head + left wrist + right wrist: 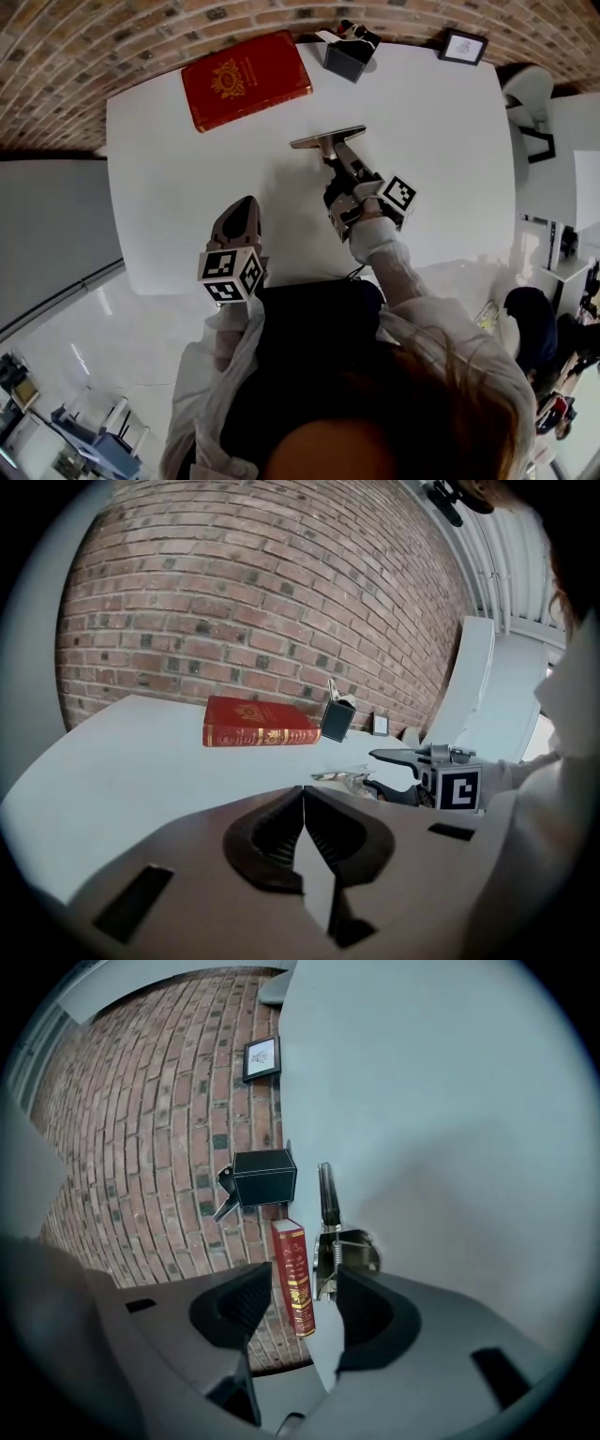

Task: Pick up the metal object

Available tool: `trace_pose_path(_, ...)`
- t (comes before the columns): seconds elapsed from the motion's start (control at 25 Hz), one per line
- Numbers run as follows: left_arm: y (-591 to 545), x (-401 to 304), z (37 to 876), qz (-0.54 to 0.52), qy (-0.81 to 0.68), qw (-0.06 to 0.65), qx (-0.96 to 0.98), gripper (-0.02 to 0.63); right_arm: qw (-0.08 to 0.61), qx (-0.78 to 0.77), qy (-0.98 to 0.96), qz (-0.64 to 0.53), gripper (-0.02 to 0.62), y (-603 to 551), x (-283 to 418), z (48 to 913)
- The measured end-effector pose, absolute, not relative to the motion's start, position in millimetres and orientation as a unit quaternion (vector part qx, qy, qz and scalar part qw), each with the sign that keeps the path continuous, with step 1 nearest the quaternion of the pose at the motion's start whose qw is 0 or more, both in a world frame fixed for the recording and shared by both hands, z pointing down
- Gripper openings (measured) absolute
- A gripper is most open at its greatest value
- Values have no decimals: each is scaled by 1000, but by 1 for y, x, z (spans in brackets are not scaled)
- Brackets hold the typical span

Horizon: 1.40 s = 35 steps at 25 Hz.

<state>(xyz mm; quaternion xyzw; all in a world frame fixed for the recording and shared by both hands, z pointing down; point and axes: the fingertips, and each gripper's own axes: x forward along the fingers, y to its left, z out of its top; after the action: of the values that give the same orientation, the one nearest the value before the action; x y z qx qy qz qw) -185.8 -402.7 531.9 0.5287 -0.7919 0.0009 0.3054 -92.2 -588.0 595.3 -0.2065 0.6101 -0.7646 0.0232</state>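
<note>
Your right gripper (305, 1283) stands with jaws apart, grasping nothing, and the metal object (330, 1227) lies just ahead of its tips, toward the table's (187, 187) far edge.

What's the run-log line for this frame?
phase: approach | right gripper: open, jaws at near end of metal object, no grip | left gripper: shut, empty, over near edge of table | metal object: on table

One white table (178, 197), one red book (246, 79), one black box (347, 58), one small framed picture (463, 46) and just one shiny metal clip (326, 141). Two grippers too: left gripper (244, 206), right gripper (339, 161).
</note>
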Motion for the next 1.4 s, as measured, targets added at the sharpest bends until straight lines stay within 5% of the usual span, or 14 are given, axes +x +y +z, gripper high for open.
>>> trace_pose_path(0.24,-397,-185,535,-1,-796,310,519,17,5,-223,614,-757,133,-590,-96,605)
trace_pose_path(0.32,-398,-185,535,-1,-796,309,520,17,-2,-235,607,-759,26,-591,-95,610)
trace_pose_path(1.4,-376,-190,525,-15,-828,278,488,17,-14,-202,654,-729,14,-577,-87,580)
